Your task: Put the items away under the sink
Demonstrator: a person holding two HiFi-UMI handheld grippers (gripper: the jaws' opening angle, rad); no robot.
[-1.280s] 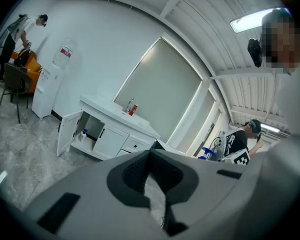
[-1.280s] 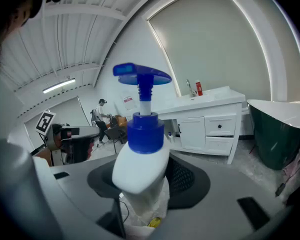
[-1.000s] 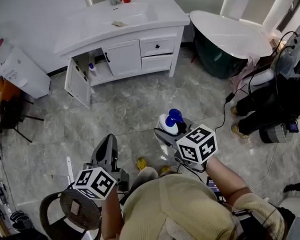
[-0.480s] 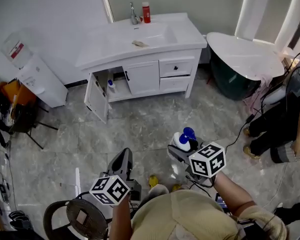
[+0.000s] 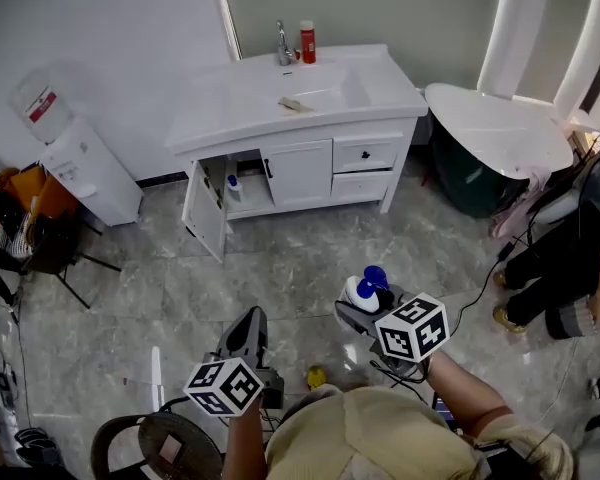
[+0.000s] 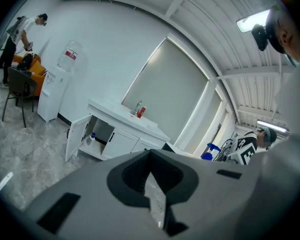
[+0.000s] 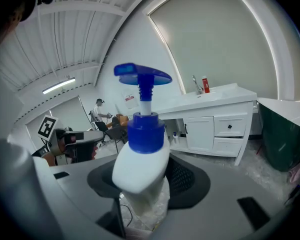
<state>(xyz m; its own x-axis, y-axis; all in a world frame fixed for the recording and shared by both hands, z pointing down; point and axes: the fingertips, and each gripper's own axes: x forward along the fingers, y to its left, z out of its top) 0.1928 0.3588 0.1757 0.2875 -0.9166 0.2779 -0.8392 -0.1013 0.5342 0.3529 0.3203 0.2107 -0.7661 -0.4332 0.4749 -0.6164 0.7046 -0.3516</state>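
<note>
1. White plastic with a blue pump head: the bottle (image 5: pixel 363 289) stands upright, clamped between the jaws of the right gripper (image 5: pixel 360 313). It is well apart from the cabinet (image 5: pixel 300 163), out over the floor (image 5: pixel 280 268) in front of it.
2. The left gripper (image 5: pixel 248 328) has its jaws closed together with nothing between them. It also hangs well in front of the cabinet.
3. The step in hand looks like the carry: the bottle is gripped but not yet stowed.
4. The next move calls for closing the gap to the cabinet's left bay (image 5: pixel 242 180), whose door (image 5: pixel 205 216) already stands swung open.
   - The right gripper would need to go low and clear the door's edge.
   - The bottle should be set down upright on the bay's shelf without knocking what is already there.
5. Containers:
   - The open bay holds a small bottle (image 5: pixel 232 185) with a blue top, near the door side. The rest of the bay is shaded.
   - The cabinet's middle door and its two drawers (image 5: pixel 365 168) are shut, so their contents are hidden.
   - On top of the cabinet, a red bottle (image 5: pixel 307 43) stands just beside the tap (image 5: pixel 283 43). A small flat thing I cannot identify lies by the basin (image 5: pixel 330 90).
</note>
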